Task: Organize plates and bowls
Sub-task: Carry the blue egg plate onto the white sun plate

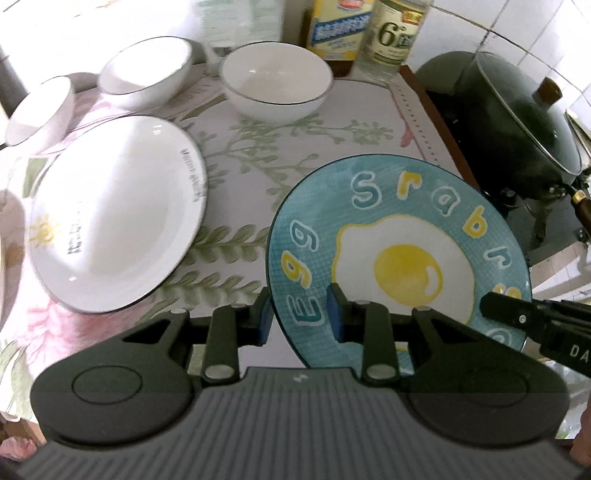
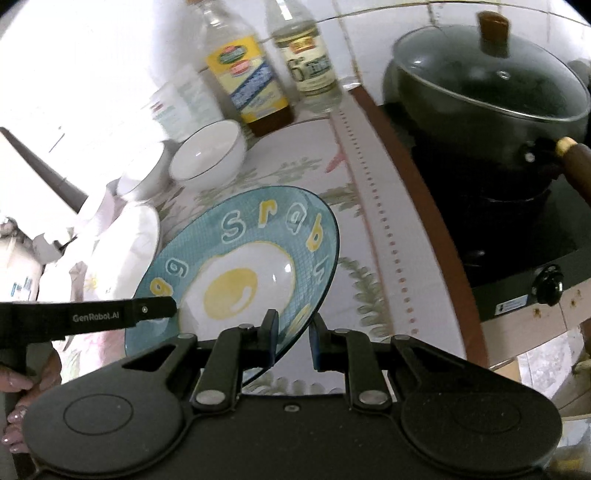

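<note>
- The table (image 1: 369,110) under its floral cloth carries all the crockery; a lidded dark pot (image 1: 517,122) sits off its edge at about 2 o'clock in the left wrist view, and two bottles (image 1: 365,29) stand at 12 o'clock
- The white plate (image 1: 114,214) lies flat on the cloth at 9 o'clock, with nothing stacked on it
- The blue egg plate (image 1: 399,258) is tilted and seems lifted off the cloth, at 4 o'clock from the white plate and apart from it
- Three white bowls (image 1: 277,85) stand separately along the far side, from 10 to 12 o'clock, none nested
- The left gripper (image 1: 301,314) has its jaws clamped on the blue plate's near-left rim, one pad above and one below
- The right gripper (image 2: 293,334) has its jaws pinched on the same plate's near-right rim
- Judged progress: early. Nothing is stacked yet; the blue plate looks bound for the white one, and the bowls still need nesting
</note>
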Demonstrator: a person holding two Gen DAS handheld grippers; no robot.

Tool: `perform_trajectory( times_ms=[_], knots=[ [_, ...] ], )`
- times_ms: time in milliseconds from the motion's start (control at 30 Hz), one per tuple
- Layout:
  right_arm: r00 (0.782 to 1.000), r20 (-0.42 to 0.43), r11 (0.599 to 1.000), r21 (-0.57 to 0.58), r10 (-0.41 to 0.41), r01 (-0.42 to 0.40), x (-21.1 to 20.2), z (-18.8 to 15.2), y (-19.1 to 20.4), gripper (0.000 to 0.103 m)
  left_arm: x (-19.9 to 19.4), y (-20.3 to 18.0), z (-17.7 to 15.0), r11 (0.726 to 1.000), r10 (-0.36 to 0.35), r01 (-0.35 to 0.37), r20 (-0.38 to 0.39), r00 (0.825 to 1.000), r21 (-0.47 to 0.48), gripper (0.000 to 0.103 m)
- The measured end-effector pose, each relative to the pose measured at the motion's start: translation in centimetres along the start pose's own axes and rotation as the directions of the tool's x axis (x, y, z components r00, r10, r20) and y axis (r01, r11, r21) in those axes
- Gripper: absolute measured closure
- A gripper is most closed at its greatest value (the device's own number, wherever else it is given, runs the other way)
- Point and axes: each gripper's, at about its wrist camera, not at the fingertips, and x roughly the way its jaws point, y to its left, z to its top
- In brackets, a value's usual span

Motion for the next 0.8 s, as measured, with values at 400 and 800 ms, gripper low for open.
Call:
perform_trajectory(
  times_ms=[400, 800],
  knots=[
    [0.997, -0.028, 0.993, -0.092, 0.066, -0.068, -3.2, 0.8, 7.7, 0.081, -8.1, 5.6, -2.7, 0.998, 0.028, -0.024, 0.065, 0.997, -0.063, 0.074],
    [0.994, -0.014, 0.976, -0.188, 0.112, -0.112, -3.8, 2.6, 15.9, 0.081, -13.7, 12.8, -3.6, 0.99, 0.048, -0.029, 0.137, 0.989, -0.135, 0.074]
  ],
)
